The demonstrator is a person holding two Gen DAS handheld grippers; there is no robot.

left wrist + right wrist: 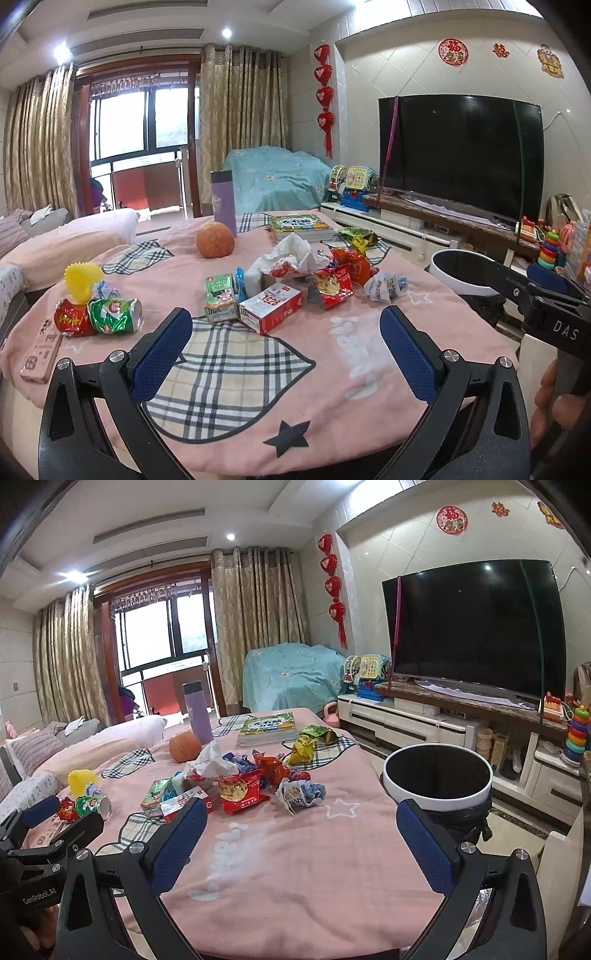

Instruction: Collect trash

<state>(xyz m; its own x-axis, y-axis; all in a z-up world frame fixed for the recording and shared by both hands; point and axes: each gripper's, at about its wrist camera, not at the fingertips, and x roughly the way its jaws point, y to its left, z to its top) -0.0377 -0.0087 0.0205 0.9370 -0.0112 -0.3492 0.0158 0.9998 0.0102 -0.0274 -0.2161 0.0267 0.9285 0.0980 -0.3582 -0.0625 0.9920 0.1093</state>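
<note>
Trash lies on a pink-covered table [332,369]: a red carton [271,308], a green carton [220,297], red snack bags [332,284], crumpled white paper [291,251], a crumpled wrapper [386,286] and crushed cans [98,317]. The white-rimmed bin [437,775] with a black bag stands right of the table. My left gripper [286,332] is open and empty, just short of the cartons. My right gripper [301,830] is open and empty over the table's near right part, its right finger [428,843] in front of the bin. The wrapper [301,792] lies ahead of it.
An orange ball [215,240], a purple flask [223,203], books [301,225], a yellow cup [83,280] and a pink remote [38,354] also sit on the table. A TV [472,627] on a low cabinet stands to the right, a sofa [44,753] to the left.
</note>
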